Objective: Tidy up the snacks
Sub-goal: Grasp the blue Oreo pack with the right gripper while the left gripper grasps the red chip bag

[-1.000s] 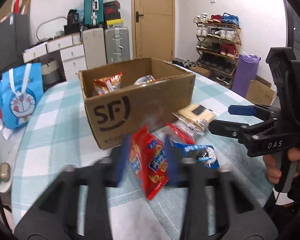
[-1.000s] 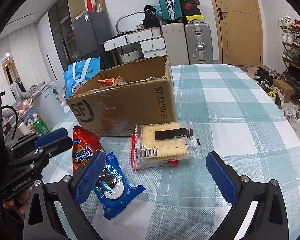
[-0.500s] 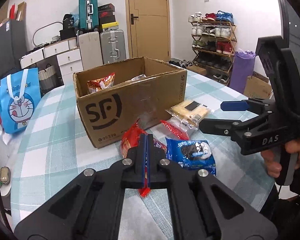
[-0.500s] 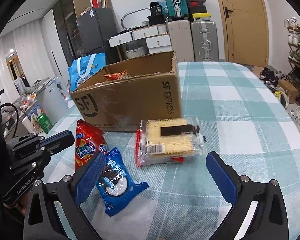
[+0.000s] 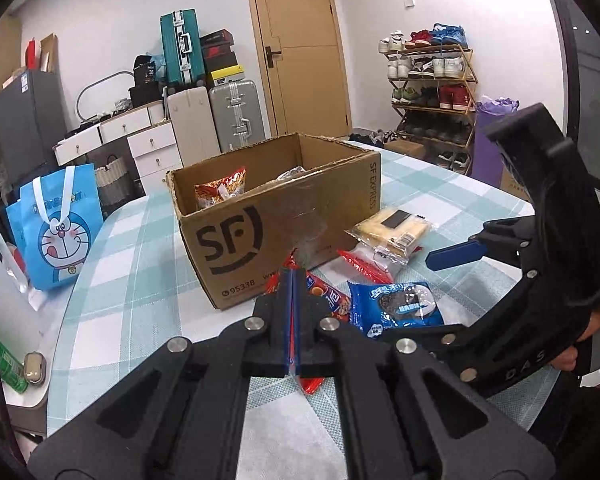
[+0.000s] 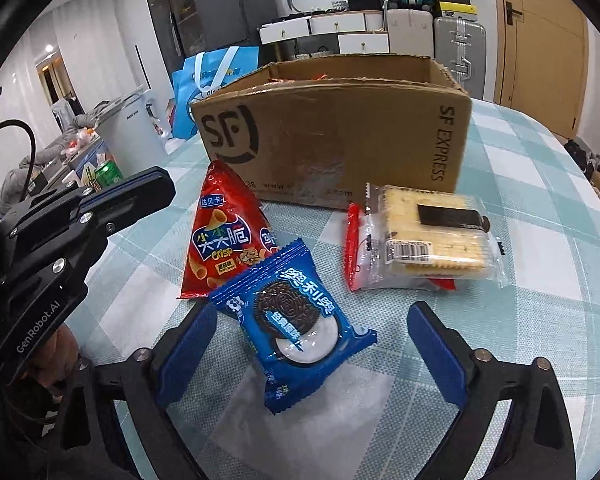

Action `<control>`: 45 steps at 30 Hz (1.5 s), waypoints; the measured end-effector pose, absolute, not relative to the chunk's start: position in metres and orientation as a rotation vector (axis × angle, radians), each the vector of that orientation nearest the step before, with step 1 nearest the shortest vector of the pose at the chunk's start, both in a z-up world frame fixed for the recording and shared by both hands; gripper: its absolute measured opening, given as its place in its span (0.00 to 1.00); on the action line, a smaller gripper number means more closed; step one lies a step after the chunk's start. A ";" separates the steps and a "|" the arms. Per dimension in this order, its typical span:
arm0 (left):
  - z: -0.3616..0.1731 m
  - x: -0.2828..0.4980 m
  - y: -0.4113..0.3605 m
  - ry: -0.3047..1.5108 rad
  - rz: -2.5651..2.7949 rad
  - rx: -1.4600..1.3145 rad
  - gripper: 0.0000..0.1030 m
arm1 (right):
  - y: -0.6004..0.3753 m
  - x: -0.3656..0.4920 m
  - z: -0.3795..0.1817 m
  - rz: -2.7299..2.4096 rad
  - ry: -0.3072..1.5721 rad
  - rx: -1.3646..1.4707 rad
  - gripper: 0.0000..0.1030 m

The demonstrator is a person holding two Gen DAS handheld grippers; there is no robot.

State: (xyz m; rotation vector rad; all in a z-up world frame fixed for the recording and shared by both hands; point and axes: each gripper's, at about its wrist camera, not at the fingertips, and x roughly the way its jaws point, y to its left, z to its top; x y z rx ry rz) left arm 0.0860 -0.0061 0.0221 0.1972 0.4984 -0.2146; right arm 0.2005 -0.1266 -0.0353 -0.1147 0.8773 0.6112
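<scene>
Right claw: the right gripper [image 6: 312, 344] stands wide with its jaws closing; a second ago it sat higher and fully spread, and now it has dropped over the blue cookie packet [image 6: 296, 320], which lies between the blue pads, not yet pinched.
Left claw: the left gripper [image 5: 292, 312] is now fully shut, where a second ago it was still open around the red crisp bag [image 6: 224, 240]. From its own camera the bag's corner shows below the shut pads; from the right wrist view the jaws look beside the bag, not on it, so whether it holds the bag I cannot tell.
Blue cookie packet: flat on the checked tablecloth [image 6: 540, 280], its top edge overlapping the red crisp bag.
Cracker pack [image 6: 432, 240]: on the cloth just right of the two, untouched, near the box.
Cardboard box [image 6: 340, 136]: behind all three, open-topped, with snack bags already inside.
Meaning: likely two pickups under way at once; three snacks are left outside the box.
</scene>
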 end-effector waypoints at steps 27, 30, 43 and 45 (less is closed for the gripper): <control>0.005 0.123 -0.003 0.679 -0.234 0.108 0.72 | -0.123 0.192 -0.038 0.605 0.868 -0.192 0.44; 0.000 0.133 -0.003 0.725 -0.240 0.089 0.72 | -0.127 0.191 -0.036 0.598 0.861 -0.189 0.44; -0.028 0.174 -0.011 0.887 -0.266 0.039 0.67 | -0.142 0.185 -0.029 0.566 0.831 -0.186 0.44; -0.033 0.182 -0.010 0.920 -0.264 0.026 0.63 | -0.144 0.183 -0.027 0.570 0.820 -0.178 0.44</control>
